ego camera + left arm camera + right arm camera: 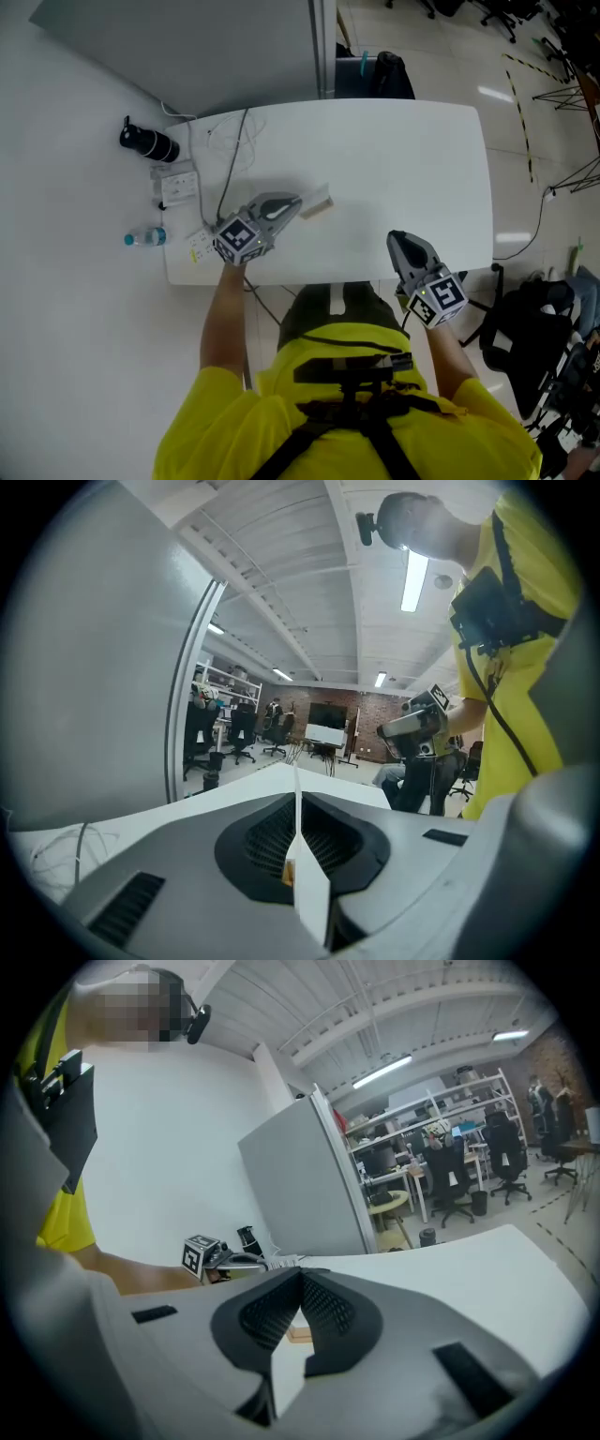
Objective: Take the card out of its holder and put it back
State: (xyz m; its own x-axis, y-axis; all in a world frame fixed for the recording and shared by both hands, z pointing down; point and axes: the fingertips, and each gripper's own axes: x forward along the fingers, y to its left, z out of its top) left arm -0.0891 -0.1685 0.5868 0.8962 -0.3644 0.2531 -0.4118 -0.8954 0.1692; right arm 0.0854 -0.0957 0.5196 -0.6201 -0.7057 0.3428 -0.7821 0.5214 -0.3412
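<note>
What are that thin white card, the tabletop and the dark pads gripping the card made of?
The card looks like thin, stiff paper or plastic, matte white: edge-on it is a straight sliver. The table seems to be white laminate, smooth with a soft sheen. The pads look like dark rubber or plastic, with a fine grid texture.

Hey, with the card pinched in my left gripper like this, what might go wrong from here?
The left gripper pinches the thin card edge-on at its jaw tips, so it might twist or slip. The right gripper is shut near the front edge of the table, away from the card, so nothing else steadies it. A cable runs beside the left gripper and might snag.
</note>
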